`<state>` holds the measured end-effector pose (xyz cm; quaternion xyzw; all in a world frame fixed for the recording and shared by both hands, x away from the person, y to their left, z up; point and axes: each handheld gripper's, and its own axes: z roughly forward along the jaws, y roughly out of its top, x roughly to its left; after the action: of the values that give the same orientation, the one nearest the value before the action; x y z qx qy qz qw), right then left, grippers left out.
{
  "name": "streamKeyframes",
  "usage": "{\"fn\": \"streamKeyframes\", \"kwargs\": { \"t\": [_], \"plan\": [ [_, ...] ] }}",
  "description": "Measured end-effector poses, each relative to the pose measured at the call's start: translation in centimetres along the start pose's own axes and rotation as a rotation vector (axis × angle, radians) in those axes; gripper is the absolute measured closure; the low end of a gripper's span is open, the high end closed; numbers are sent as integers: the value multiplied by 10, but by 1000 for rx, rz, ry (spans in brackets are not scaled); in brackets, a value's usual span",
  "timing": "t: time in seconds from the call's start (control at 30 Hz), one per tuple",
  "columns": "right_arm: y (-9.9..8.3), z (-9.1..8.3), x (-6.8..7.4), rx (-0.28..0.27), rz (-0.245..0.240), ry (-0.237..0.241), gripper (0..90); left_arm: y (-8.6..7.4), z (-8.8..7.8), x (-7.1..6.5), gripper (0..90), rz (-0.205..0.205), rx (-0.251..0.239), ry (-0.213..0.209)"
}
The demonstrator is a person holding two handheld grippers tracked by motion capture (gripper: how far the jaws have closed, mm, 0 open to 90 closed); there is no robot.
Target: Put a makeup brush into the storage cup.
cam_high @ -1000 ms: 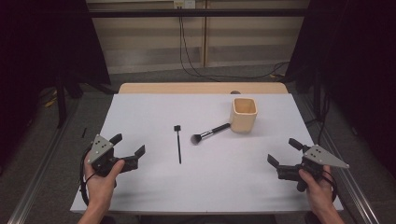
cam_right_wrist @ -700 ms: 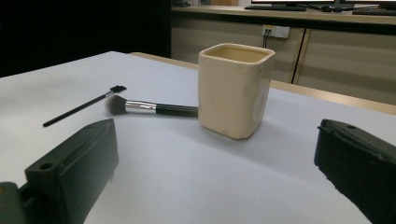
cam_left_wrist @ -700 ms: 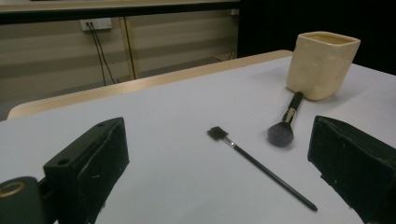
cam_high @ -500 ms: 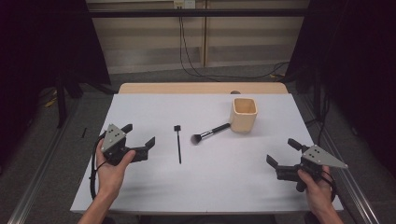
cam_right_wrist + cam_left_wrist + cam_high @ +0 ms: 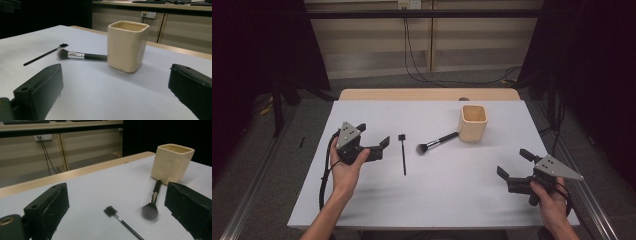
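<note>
So the left tongs (image 5: 373, 145) are spread wide, empty, sitting just left of the thin black applicator (image 5: 403, 154) lying flat on the bench (image 5: 442, 200). The fluffy brush (image 5: 437, 142) lies beside it, handle tip against the cream cup (image 5: 472, 122). Right tongs (image 5: 514, 165) hang released too, well apart near the bench's right edge.

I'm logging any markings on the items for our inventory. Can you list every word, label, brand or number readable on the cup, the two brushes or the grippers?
None can be read.
Cream cup: plain walls, faint round dimples, no text.
Fluffy brush: black handle with silver ferrule; any print is too small to tell.
Thin flat-tipped brush: no marking visible.
Left gripper and right gripper: grey plates and black jaws bear no legible text.
</note>
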<state>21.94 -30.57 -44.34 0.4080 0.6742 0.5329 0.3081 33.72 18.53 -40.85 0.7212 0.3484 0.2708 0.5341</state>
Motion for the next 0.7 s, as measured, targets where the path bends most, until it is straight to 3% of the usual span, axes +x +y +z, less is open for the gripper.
{"fn": "streamKeyframes", "kwargs": {
  "t": [0.23, 0.7],
  "plan": [
    [0, -2, 0, 0, -1, 2, 0, 5, 13, -3, 53, 22, 15, -26],
    [0, -2, 1, 0, -4, 4, 0, 13, 43, -7, 45, -12, 51, -44]
  ]
}}
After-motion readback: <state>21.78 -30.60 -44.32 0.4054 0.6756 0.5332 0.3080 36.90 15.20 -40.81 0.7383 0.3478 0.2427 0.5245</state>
